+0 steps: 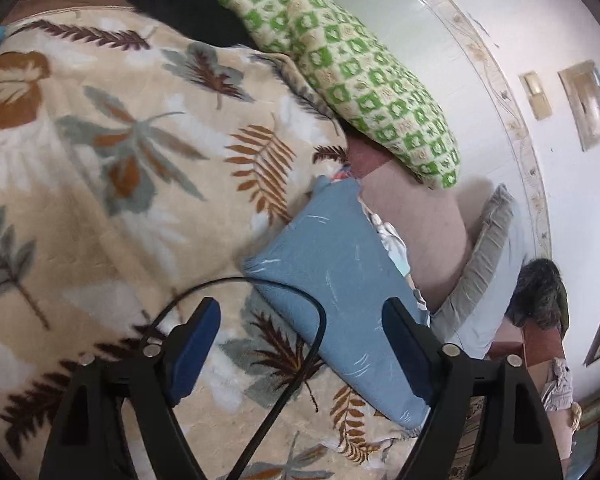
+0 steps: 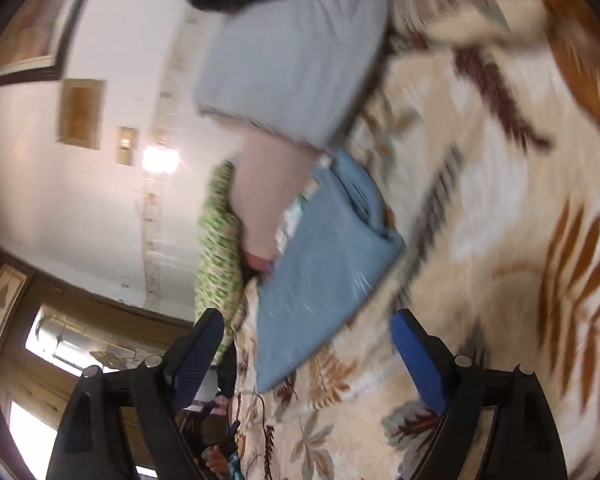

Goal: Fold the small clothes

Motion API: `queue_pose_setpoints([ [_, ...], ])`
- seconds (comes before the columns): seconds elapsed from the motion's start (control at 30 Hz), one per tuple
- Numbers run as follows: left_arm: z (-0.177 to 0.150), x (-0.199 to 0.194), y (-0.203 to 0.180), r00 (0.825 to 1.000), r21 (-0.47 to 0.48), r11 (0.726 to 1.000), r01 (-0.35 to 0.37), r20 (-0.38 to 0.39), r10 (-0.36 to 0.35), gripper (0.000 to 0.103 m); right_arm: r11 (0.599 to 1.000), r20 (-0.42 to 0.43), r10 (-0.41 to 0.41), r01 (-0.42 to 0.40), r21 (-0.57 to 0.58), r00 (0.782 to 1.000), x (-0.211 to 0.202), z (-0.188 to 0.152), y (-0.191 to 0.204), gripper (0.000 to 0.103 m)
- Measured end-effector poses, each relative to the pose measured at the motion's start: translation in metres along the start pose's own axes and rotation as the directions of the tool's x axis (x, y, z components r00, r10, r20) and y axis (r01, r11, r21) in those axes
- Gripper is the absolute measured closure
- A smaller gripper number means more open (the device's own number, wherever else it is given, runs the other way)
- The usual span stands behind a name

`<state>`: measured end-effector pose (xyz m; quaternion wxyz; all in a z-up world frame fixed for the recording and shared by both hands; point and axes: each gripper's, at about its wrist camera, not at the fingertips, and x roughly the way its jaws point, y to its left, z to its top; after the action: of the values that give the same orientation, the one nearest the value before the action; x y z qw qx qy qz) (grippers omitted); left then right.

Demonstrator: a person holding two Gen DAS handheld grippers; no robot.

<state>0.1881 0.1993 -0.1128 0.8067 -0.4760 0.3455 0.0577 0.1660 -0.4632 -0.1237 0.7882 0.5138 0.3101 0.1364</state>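
Folded blue cloth [image 1: 336,276] on leaf-print blanket [image 1: 100,160], green pillow [image 1: 340,68] and a person's leg [image 1: 416,232] beside it. A black cable [image 1: 300,364] crosses only the left view. Left gripper [image 1: 300,344] and right gripper [image 2: 308,352]: wide apart, empty.

a white wall [image 1: 440,52] with a pale patterned border strip [image 1: 500,92] fills the left wrist view from 12 to 3 o'clock, two beige plates [image 1: 534,94] on it. in the right wrist view, a framed picture [image 2: 28,32] hangs at 10 o'clock, a bright window [image 2: 72,344] at 8.
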Motion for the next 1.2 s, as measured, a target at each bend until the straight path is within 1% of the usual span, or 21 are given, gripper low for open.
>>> queue_pose_setpoints([
  [0.03,-0.002,-0.001,0.005,1.000,-0.014,1.000,-0.001,-0.010,0.001,0.019,1.000,-0.003,0.000,0.000,0.014,1.000,0.000,0.000,0.000,0.015],
  [0.1,-0.009,0.002,0.013,0.999,-0.034,0.999,-0.018,-0.047,0.016,0.019,0.996,-0.041,0.026,-0.023,0.081,0.999,0.007,-0.003,-0.012,0.015],
  [0.17,-0.015,0.003,0.016,0.998,-0.030,0.999,-0.036,-0.056,0.035,0.019,0.983,-0.096,0.045,-0.027,0.179,0.994,0.028,-0.012,-0.031,0.015],
  [0.2,-0.017,0.004,0.016,0.997,-0.016,0.999,-0.049,-0.061,0.048,0.019,0.978,-0.116,0.061,-0.036,0.204,0.991,0.039,-0.016,-0.037,0.015],
  [0.27,-0.015,0.000,0.012,0.997,0.006,0.998,-0.064,-0.048,0.064,0.019,0.973,-0.134,0.063,-0.031,0.228,0.989,0.058,-0.018,-0.043,0.015],
  [0.37,-0.005,0.002,0.004,0.996,0.031,0.996,-0.082,-0.015,0.082,0.019,0.973,-0.154,0.083,-0.046,0.226,0.985,0.094,-0.015,-0.038,0.015],
  [0.47,0.004,0.015,-0.002,0.996,0.030,0.995,-0.091,-0.003,0.091,0.019,0.969,-0.150,0.060,-0.022,0.245,0.987,0.130,-0.009,-0.043,0.015],
  [0.57,0.006,0.037,-0.003,0.995,0.018,0.996,-0.093,-0.020,0.093,0.019,0.964,-0.128,0.022,0.013,0.266,0.991,0.159,0.000,-0.052,0.015],
  [0.63,0.004,0.049,-0.002,0.995,0.010,0.996,-0.089,-0.032,0.089,0.019,0.956,-0.100,0.019,0.011,0.292,0.995,0.168,0.008,-0.060,0.015],
  [0.67,0.003,0.053,-0.002,0.995,0.007,0.996,-0.090,-0.033,0.090,0.019,0.954,-0.088,0.029,-0.001,0.299,0.996,0.170,0.012,-0.061,0.015],
  [0.7,0.002,0.061,0.000,0.995,0.003,0.996,-0.090,-0.038,0.091,0.019,0.958,-0.083,0.028,-0.003,0.287,0.996,0.172,0.015,-0.061,0.015],
  [0.73,0.000,0.065,0.002,0.995,-0.001,0.996,-0.092,-0.044,0.092,0.019,0.963,-0.086,-0.014,0.037,0.267,0.996,0.175,0.019,-0.061,0.015],
  [0.77,0.000,0.069,0.004,0.994,-0.009,0.995,-0.096,-0.050,0.096,0.019,0.960,-0.088,-0.047,0.070,0.272,0.995,0.177,0.021,-0.064,0.015],
  [0.8,-0.001,0.073,0.006,0.994,-0.018,0.995,-0.099,-0.054,0.098,0.019,0.952,-0.084,-0.061,0.083,0.294,0.995,0.180,0.022,-0.070,0.017],
  [0.87,-0.003,0.076,0.009,0.993,-0.026,0.994,-0.103,-0.058,0.102,0.019,0.941,-0.075,-0.077,0.097,0.325,0.994,0.184,0.025,-0.075,0.018],
  [0.93,-0.003,0.074,0.007,0.993,-0.018,0.994,-0.106,-0.049,0.105,0.019,0.947,-0.080,-0.092,0.112,0.301,0.993,0.190,0.030,-0.069,0.018],
  [1.0,-0.002,0.064,-0.004,0.995,0.016,0.995,-0.098,-0.004,0.098,0.019,0.941,-0.085,-0.113,0.134,0.310,0.990,0.192,0.030,-0.067,0.018],
  [1.03,-0.002,0.060,-0.015,0.995,0.064,0.993,-0.101,0.021,0.100,0.019,0.944,-0.075,-0.101,0.120,0.308,0.992,0.192,0.030,-0.065,0.018],
  [1.07,-0.002,0.059,-0.024,0.994,0.109,0.988,-0.108,0.041,0.104,0.019,0.946,-0.076,-0.105,0.123,0.301,0.992,0.193,0.030,-0.064,0.019],
  [1.13,-0.004,0.061,-0.051,0.990,0.234,0.963,-0.135,0.076,0.120,0.019,0.942,-0.072,-0.122,0.139,0.306,0.990,0.195,0.030,-0.066,0.025],
  [1.2,-0.008,0.070,-0.075,0.981,0.323,0.927,-0.190,0.089,0.171,0.019,0.943,-0.076,-0.131,0.147,0.298,0.989,0.196,0.030,-0.067,0.029],
])
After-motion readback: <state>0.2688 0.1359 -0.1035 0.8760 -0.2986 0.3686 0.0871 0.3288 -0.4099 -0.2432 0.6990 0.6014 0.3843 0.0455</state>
